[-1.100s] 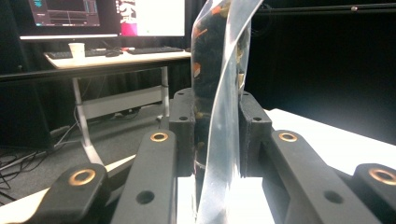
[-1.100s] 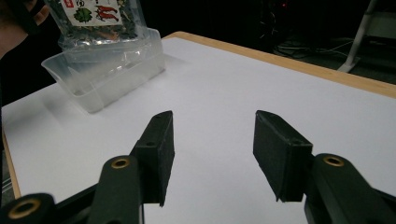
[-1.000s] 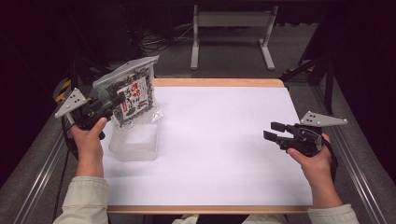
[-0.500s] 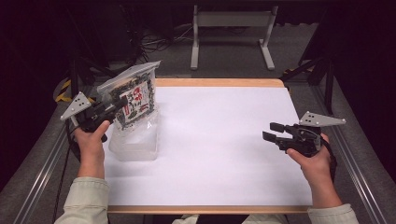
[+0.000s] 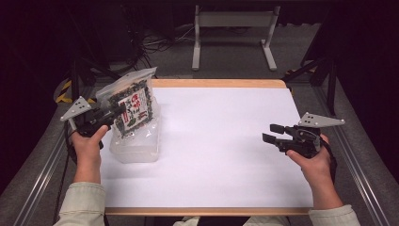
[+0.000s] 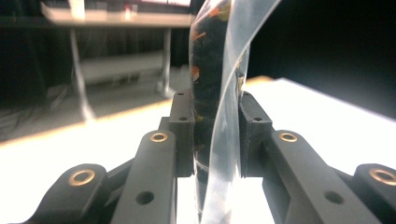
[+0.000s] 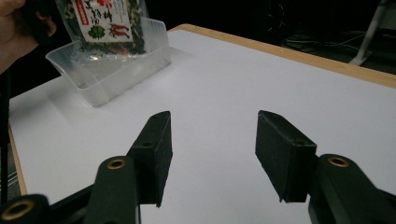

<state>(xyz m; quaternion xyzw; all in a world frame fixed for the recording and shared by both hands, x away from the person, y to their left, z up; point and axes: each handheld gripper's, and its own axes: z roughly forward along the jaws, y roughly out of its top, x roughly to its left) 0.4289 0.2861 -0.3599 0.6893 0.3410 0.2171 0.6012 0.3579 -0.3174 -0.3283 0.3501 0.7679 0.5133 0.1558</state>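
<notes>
A clear bag of dark snack with a red-and-white label (image 5: 133, 104) hangs upright, its lower end at the mouth of a clear plastic tub (image 5: 136, 146) on the table's left side. My left gripper (image 5: 120, 110) is shut on the bag's edge; in the left gripper view both pads squeeze the bag's film (image 6: 219, 70). My right gripper (image 5: 270, 133) hovers over the right side of the white table top (image 5: 221, 141). It is open and has just been opening a little further, with nothing between its fingers (image 7: 156, 140). The right gripper view shows the bag (image 7: 105, 23) and tub (image 7: 116, 70) far off.
The table has a wooden rim (image 5: 216, 83), and metal rails (image 5: 40, 183) run along both sides. Behind it, on the dark floor, stand a grey stand (image 5: 233, 28) and cables. The left hand (image 7: 14, 32) appears in the right gripper view.
The left hand has brought the bag slightly down and nearer, closer to the tub. The right hand has kept its place.
</notes>
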